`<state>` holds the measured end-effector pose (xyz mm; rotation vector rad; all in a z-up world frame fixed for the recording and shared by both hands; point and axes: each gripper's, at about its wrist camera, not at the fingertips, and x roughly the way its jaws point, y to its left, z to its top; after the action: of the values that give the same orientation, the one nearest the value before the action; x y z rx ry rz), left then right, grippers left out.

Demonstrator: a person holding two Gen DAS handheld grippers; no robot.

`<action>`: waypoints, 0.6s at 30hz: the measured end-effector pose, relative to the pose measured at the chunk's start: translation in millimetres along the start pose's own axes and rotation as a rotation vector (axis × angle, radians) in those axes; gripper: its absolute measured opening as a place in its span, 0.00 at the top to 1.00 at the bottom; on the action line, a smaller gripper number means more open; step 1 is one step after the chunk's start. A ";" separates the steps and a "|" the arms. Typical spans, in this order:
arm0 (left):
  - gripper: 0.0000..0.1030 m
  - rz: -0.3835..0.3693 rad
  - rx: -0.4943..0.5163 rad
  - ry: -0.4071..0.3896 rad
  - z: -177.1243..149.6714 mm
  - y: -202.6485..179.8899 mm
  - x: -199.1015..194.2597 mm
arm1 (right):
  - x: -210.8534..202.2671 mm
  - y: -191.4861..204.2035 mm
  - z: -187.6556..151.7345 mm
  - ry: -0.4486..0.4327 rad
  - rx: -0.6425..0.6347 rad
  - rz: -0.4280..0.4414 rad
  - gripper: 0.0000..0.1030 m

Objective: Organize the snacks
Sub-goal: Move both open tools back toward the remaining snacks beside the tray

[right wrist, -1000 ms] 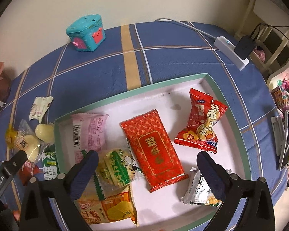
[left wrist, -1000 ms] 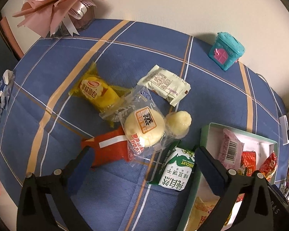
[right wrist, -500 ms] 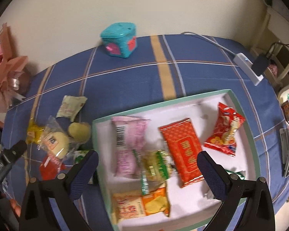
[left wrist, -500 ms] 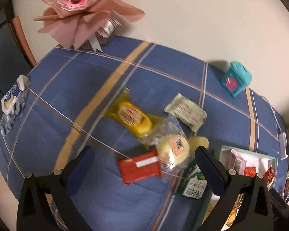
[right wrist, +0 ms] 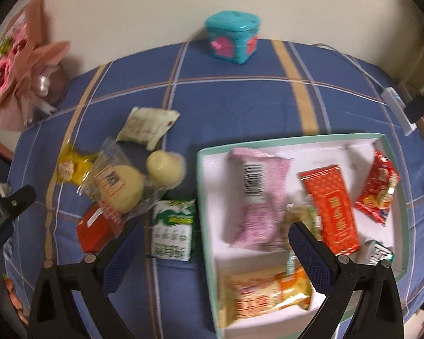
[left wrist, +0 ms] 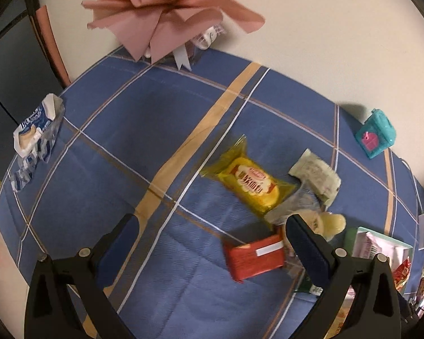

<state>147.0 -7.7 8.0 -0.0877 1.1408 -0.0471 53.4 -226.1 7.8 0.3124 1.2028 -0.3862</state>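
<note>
Right tongs (right wrist: 212, 243) hide part of the blurred tray (right wrist: 203, 186).

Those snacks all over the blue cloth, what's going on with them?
A person holding a gripper in each hand is sorting snacks into a white tray. Several packets already lie in it. A yellow packet, a red packet and a green biscuit pack wait on the cloth beside it. The left gripper and right gripper are both open, holding nothing.

Pink bouquet (left wrist: 166, 2), teal toy box (right wrist: 232, 37), blue plaid tablecloth (left wrist: 144, 118).
</note>
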 end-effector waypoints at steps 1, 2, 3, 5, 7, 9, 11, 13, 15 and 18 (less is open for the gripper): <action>0.00 -0.002 0.000 0.008 -0.5 0.3 2.8 | 2.1 4.0 -0.8 0.004 -0.009 -0.001 0.00; 0.00 -0.004 0.000 0.019 -1.4 0.6 7.1 | 5.2 9.2 -2.6 0.011 -0.022 -0.005 0.00; 0.00 -0.005 0.001 0.030 -3.0 0.5 10.6 | 8.2 12.1 -3.3 0.017 -0.030 -0.008 0.00; 0.00 -0.007 0.005 0.056 -5.6 -0.8 19.7 | 15.0 19.2 -6.0 0.030 -0.046 -0.015 0.00; 0.00 -0.015 0.004 0.082 -8.0 -3.1 28.8 | 20.5 22.8 -7.5 0.040 -0.054 -0.019 0.00; 0.00 -0.027 0.006 0.109 -10.1 -6.3 37.2 | 26.0 25.0 -9.7 0.051 -0.060 -0.026 0.00; 0.00 -0.033 0.008 0.129 -12.5 -11.3 44.8 | 30.9 26.7 -11.9 0.062 -0.065 -0.033 0.00; 0.00 -0.039 0.006 0.142 -14.5 -16.8 51.2 | 33.6 26.2 -12.4 0.069 -0.067 -0.037 0.00; 0.00 -0.046 0.011 0.152 -16.6 -22.2 56.5 | 35.5 25.3 -13.1 0.072 -0.066 -0.042 0.00; 0.00 -0.051 0.034 0.171 -20.6 -32.5 65.5 | 36.9 23.1 -12.4 0.072 -0.061 -0.048 0.00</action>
<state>155.8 -46.4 -56.8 -0.0835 1.3081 -0.1208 64.8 -204.7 -30.4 0.2472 1.2916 -0.3816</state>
